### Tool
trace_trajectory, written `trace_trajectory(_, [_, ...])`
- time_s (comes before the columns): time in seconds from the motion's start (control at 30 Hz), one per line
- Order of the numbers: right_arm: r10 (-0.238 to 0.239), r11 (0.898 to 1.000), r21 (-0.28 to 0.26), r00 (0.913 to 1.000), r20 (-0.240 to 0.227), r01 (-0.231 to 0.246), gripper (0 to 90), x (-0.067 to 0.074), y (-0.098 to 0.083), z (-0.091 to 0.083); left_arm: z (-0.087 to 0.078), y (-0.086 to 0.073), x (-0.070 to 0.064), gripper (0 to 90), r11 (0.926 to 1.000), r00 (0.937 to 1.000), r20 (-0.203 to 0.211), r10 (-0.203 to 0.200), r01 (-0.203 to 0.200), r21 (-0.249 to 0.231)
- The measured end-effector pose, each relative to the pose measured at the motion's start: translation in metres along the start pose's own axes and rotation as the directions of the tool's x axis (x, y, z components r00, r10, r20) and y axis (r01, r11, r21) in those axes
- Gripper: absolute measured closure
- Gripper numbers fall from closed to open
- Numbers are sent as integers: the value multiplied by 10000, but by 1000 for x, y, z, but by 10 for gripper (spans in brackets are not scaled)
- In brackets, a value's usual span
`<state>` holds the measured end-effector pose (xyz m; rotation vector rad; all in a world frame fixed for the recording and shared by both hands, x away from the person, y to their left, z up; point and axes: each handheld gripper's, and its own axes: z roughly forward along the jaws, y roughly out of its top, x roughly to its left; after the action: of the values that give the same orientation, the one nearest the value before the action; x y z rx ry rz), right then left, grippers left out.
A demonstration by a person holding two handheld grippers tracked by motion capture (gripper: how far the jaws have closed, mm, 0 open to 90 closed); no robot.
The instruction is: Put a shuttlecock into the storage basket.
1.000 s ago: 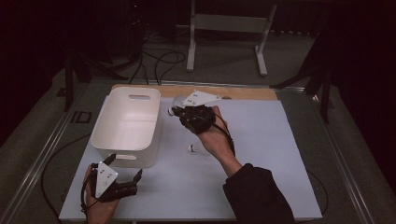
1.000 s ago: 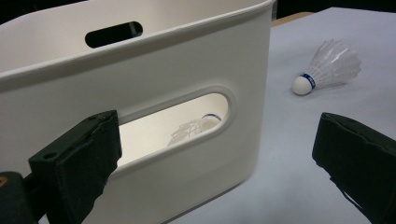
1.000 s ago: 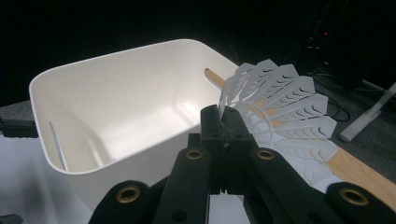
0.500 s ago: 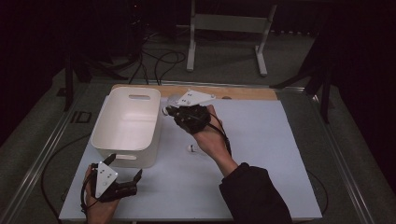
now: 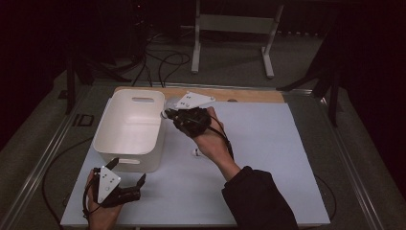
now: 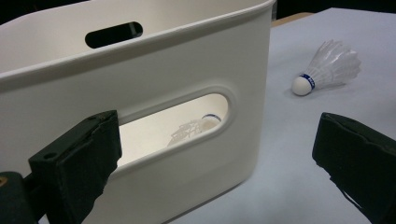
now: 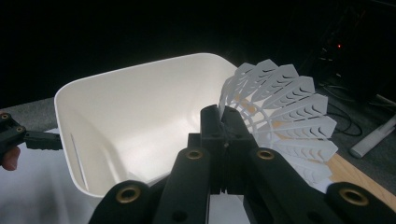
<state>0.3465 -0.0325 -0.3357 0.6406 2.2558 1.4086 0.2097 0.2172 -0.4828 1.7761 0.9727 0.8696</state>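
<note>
**Shuttlecock held at the bin's rim**

Right gripper (image 5: 168, 114): jaws pinching a white shuttlecock (image 7: 285, 119) at the right rim of the white bin (image 5: 128, 130). Left gripper (image 5: 125, 174): jaws spread, empty, near the bin's near wall. Second shuttlecock (image 5: 196, 153) lying on the table (image 5: 268, 158), another inside the bin (image 6: 194, 127).

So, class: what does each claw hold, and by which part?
The right claw grips a white shuttlecock by its feather skirt's edge. The left claw stands open, holding nothing.

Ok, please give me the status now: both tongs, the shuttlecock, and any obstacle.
Right tongs shut on shuttlecock, at the white bin rim. Left tongs open, idle near bin's handle slot. Second shuttlecock lying on table; nothing blocking the bin.
</note>
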Motion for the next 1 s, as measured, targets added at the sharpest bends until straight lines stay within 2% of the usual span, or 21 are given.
trace_trajectory(1.0, [13, 9998, -200, 9992, -411, -21, 899, 11, 11, 13, 0, 0, 0, 18, 10000, 10000, -1, 40, -40, 12])
